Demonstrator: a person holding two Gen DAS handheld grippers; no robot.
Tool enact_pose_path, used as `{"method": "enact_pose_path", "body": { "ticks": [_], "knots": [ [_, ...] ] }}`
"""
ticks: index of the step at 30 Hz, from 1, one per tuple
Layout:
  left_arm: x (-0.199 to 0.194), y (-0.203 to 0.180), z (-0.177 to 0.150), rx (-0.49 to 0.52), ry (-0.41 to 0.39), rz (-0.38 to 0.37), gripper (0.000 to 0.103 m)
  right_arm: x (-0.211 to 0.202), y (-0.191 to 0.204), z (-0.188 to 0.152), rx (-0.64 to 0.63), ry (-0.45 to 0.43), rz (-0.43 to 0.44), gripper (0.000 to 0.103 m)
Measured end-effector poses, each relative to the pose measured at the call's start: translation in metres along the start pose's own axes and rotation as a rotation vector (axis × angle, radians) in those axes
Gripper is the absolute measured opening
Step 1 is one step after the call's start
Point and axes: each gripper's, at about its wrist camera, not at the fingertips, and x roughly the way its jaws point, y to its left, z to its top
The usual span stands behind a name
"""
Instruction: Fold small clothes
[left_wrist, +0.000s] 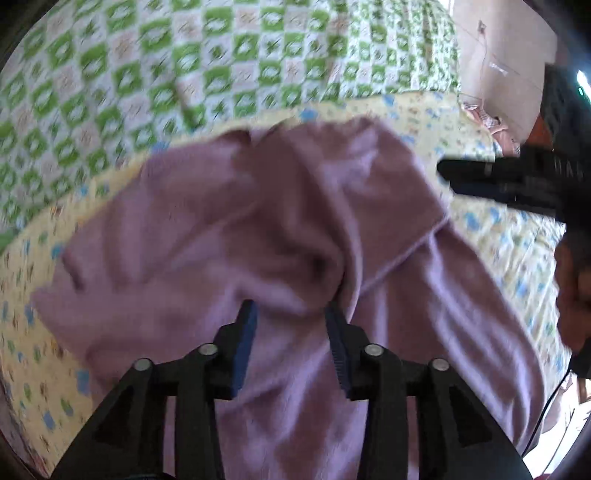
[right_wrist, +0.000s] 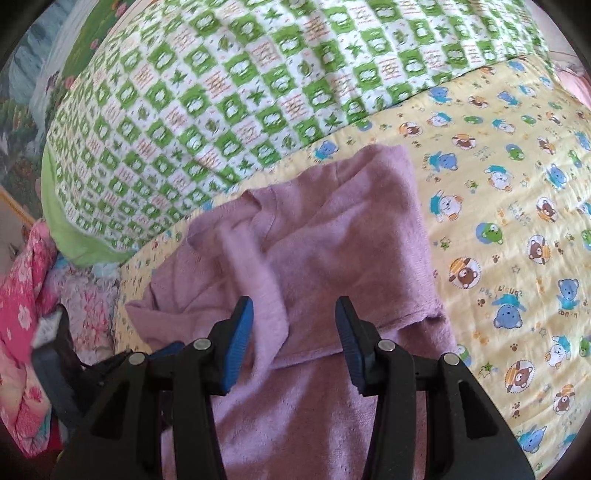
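Left cam: my left tongs are apart over the pink garment, which lies rumpled on the yellow sheet; right tongs at its right edge, can't tell their state.

Right cam: my right tongs apart w/ a garment fold between; green quilt beyond it.

The only readable print was on the yellow sheet in the right wrist view. Beside a brown bear in a ring, right of the pink garment, small letters read "little bears", tilted. Lower down, above a blue bear's head, more words stood upside down and could not be made out. In the left wrist view everything was too blurred to read.
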Motion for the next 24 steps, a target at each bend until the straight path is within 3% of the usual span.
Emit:
{"method": "enact_pose_path", "body": {
  "ticks": [7,10,15,18,19,20,24],
  "knots": [
    [-0.034,0.083,-0.071,-0.192,0.038,0.125,0.048,0.038,0.01,0.005,-0.047,0.062,0.029,0.048],
    [-0.024,0.114,-0.095,-0.233,0.103,0.215,0.049,0.063,0.011,0.018,-0.047,0.087,0.041,0.048],
    [0.004,0.128,-0.108,-0.226,0.166,0.306,0.049,0.108,0.004,0.038,-0.025,0.139,0.023,0.048],
    [0.017,0.128,-0.098,-0.204,0.155,0.35,0.049,0.127,0.001,0.043,-0.012,0.166,0.019,0.047],
    [0.022,0.127,-0.093,-0.206,0.144,0.36,0.049,0.129,0.002,0.044,-0.009,0.164,0.026,0.037],
    [0.026,0.127,-0.088,-0.209,0.138,0.373,0.049,0.129,0.005,0.045,-0.01,0.166,0.036,0.014],
    [0.042,0.135,-0.072,-0.287,0.121,0.504,0.048,0.103,0.032,0.058,-0.053,0.105,0.096,0.009]
  ]
}}
